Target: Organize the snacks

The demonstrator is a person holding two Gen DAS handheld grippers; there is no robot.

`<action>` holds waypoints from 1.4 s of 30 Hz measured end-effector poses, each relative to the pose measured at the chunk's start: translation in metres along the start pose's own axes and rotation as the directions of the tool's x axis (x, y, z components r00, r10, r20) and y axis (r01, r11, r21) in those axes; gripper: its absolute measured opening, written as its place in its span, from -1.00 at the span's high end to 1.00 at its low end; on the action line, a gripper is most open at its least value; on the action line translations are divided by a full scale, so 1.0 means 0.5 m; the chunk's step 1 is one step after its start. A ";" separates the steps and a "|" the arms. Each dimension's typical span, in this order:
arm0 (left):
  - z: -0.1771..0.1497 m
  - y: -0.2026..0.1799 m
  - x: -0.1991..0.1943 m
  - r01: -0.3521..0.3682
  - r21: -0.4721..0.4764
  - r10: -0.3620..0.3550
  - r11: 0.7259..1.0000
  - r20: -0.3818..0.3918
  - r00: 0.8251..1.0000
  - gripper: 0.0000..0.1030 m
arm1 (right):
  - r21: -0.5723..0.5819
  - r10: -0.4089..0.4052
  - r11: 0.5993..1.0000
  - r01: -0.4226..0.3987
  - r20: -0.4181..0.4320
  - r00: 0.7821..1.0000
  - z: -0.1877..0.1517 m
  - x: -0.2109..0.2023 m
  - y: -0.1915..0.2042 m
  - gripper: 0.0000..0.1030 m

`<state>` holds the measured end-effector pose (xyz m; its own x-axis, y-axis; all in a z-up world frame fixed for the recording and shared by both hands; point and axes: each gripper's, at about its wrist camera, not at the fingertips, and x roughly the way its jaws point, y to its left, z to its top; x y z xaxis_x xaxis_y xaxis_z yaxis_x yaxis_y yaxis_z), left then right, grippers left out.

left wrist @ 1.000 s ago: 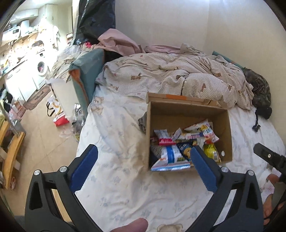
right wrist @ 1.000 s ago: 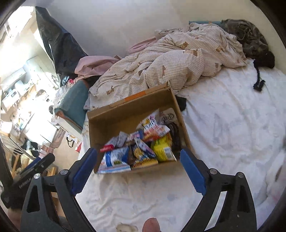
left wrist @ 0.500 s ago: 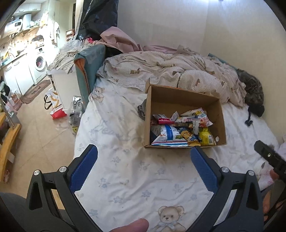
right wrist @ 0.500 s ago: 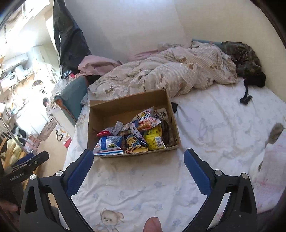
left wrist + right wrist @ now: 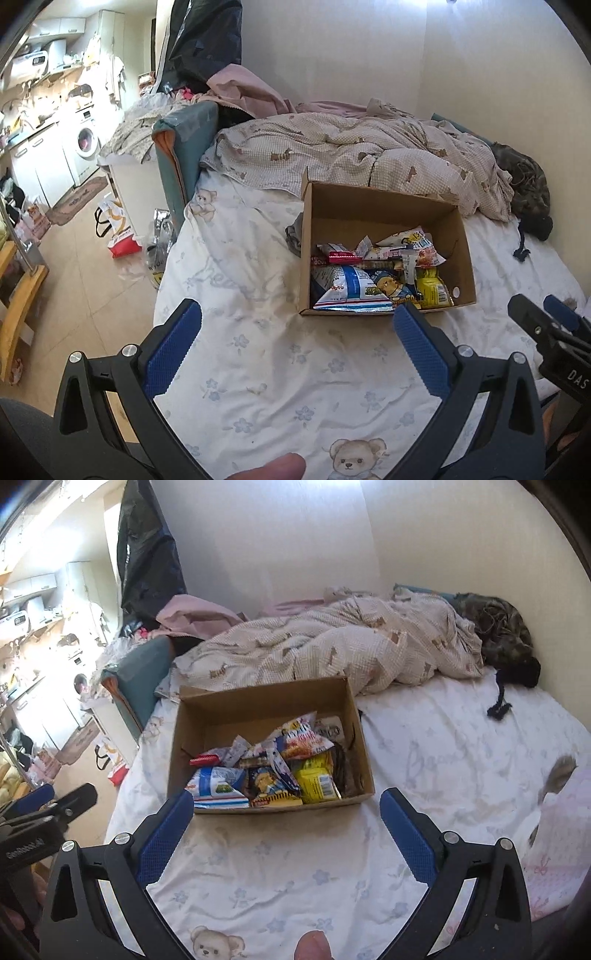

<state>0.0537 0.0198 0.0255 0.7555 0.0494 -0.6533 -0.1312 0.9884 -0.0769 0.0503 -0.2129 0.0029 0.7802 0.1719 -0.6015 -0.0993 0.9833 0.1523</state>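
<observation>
My left gripper (image 5: 295, 332) is wide open and holds nothing. My right gripper (image 5: 286, 818) is wide open too, with nothing in it. Both hang over the white sheet (image 5: 258, 369) at the bottom of the frame. Just past them, in the middle of the frame, sits the cardboard box (image 5: 258, 701). The snacks (image 5: 273, 771) lie in a jumble in its near half. I cannot tell if sorting is starting or done.

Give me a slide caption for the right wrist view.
Open right gripper above the bedsheet, facing a cardboard box of snack packets.
</observation>
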 end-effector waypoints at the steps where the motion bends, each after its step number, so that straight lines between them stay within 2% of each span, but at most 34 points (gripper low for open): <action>1: -0.002 0.001 0.002 -0.002 -0.001 0.002 1.000 -0.004 1.000 -1.00 | 0.010 0.001 1.000 0.000 -0.013 1.000 0.000 0.007 -0.003 -1.00; 31: -0.010 0.000 0.006 0.012 0.005 -0.012 1.000 -0.018 1.000 -1.00 | 0.000 -0.042 0.999 0.042 -0.030 0.999 -0.001 0.026 -0.007 -1.00; 42: -0.009 0.001 0.008 0.008 0.015 -0.007 1.000 -0.020 1.000 -1.00 | 0.019 -0.015 1.000 0.016 -0.037 0.999 -0.002 0.024 -0.013 -1.00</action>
<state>0.0538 0.0196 0.0195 0.7432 0.0391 -0.6679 -0.1157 0.9908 -0.0707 0.0595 -0.2174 -0.0062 0.7584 0.1592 -0.6321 -0.0750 0.9846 0.1580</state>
